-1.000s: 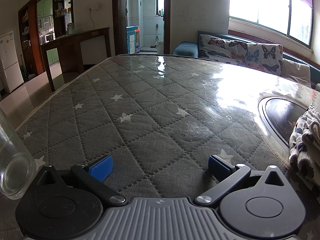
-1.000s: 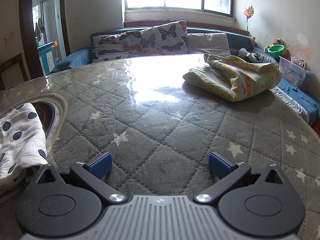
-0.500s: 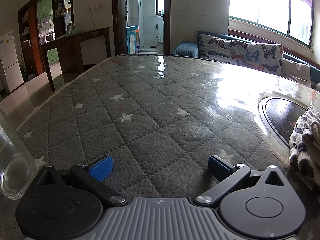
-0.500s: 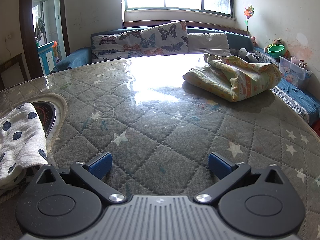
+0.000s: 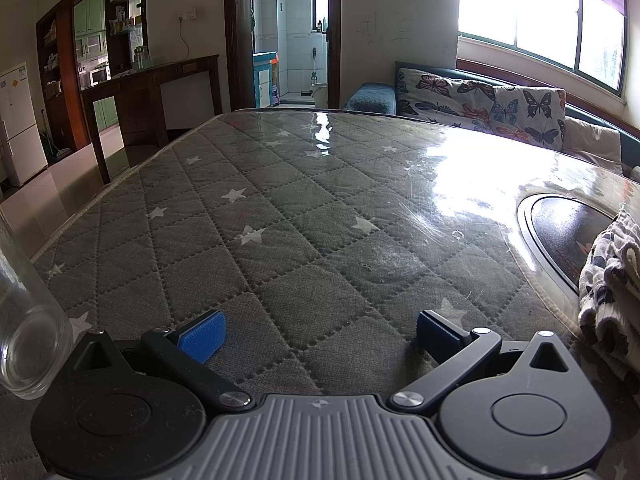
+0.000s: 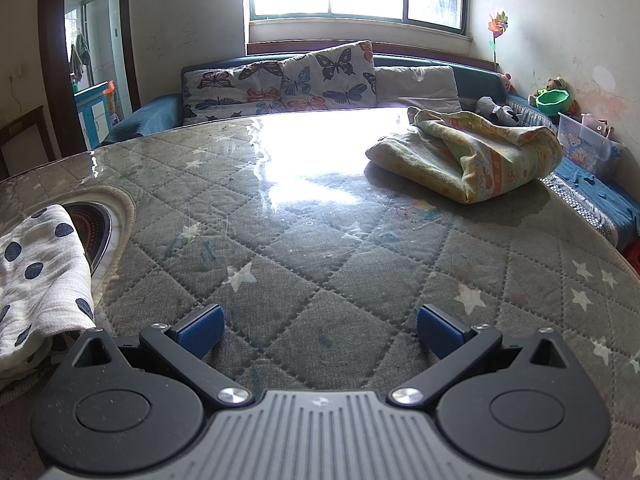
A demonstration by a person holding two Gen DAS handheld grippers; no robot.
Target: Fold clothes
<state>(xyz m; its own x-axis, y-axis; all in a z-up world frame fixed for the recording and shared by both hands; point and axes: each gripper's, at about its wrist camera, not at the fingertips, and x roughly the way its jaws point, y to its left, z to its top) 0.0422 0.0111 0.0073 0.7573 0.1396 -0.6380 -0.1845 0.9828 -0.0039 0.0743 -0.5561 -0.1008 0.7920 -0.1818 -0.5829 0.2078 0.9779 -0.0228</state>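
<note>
No words or numbers can be read anywhere. The fridge (image 5: 16, 120) has a small sticker, but it is too tiny and blurry to read. The wall (image 5: 384, 28) has faint scribbles that do not make any clear letters.

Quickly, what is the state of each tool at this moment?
Left tool: open, holding nothing.
Right tool: open, holding nothing.
</note>
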